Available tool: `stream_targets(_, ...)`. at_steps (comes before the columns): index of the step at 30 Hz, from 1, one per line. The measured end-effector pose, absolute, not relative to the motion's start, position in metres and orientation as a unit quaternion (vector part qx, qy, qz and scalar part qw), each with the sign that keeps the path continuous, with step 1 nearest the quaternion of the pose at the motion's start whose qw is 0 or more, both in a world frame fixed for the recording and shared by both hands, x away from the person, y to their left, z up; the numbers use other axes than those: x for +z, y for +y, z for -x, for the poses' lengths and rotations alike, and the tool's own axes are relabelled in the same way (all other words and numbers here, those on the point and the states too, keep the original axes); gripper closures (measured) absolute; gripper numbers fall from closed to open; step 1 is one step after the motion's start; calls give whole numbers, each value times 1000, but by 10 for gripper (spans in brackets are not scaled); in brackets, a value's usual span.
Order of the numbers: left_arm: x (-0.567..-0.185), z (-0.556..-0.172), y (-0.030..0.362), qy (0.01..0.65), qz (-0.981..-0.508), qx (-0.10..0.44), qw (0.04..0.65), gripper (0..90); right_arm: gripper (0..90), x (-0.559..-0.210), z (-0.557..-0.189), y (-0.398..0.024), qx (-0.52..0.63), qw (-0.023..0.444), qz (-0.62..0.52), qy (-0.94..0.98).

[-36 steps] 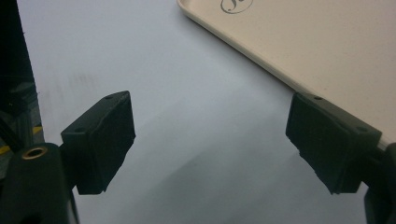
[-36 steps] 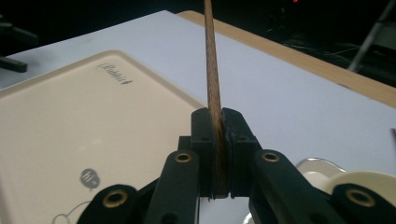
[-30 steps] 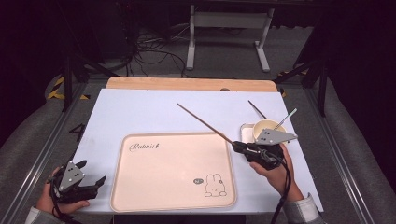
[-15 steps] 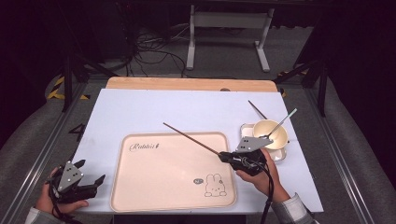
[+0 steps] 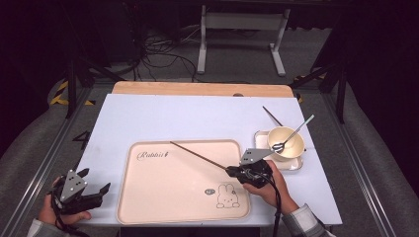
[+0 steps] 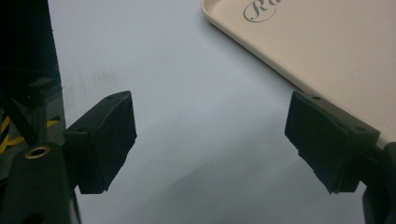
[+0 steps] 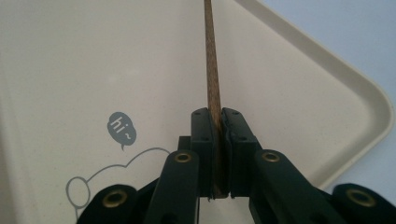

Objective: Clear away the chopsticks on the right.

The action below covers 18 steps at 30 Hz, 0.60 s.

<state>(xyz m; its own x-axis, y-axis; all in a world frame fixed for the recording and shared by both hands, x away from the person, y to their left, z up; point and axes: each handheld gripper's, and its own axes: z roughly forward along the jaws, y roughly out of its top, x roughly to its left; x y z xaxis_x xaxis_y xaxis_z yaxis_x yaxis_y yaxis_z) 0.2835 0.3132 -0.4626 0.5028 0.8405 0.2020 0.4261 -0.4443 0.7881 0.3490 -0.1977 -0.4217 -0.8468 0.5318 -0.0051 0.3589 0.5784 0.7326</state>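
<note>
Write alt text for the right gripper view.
The right gripper is clamped on a brown chopstick that runs straight up the frame over a cream tray. A grey "hi~" bubble is printed at lower left.

The left claw [image 5: 101, 190] is black, with a grey three-cornered plate on top and a black cable trailing from its body near the tabletop's front left corner. In the left gripper view its two jaws end in thick, blocky black pads with small screw holes, and a brass-ringed hole sits in the arm below one. The right claw [image 5: 231, 171], near the front right of the tabletop, has the same grey plate and black cable. Its jaws are flat black bars on arms pinned with brass-coloured rivets. A grey checked sleeve [image 5: 306, 223] covers the right wrist.
</note>
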Motion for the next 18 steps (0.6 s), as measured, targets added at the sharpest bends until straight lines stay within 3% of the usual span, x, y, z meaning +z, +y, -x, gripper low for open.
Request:
stream_targets(11,-466,-284,310,396,-800,294,341,171,842,-432,-351,-192,362,102,-250,892)
stream_targets(18,-466,-285,309,394,-804,294,335,171,816,-433,-352,-192,348,132,-253,893)
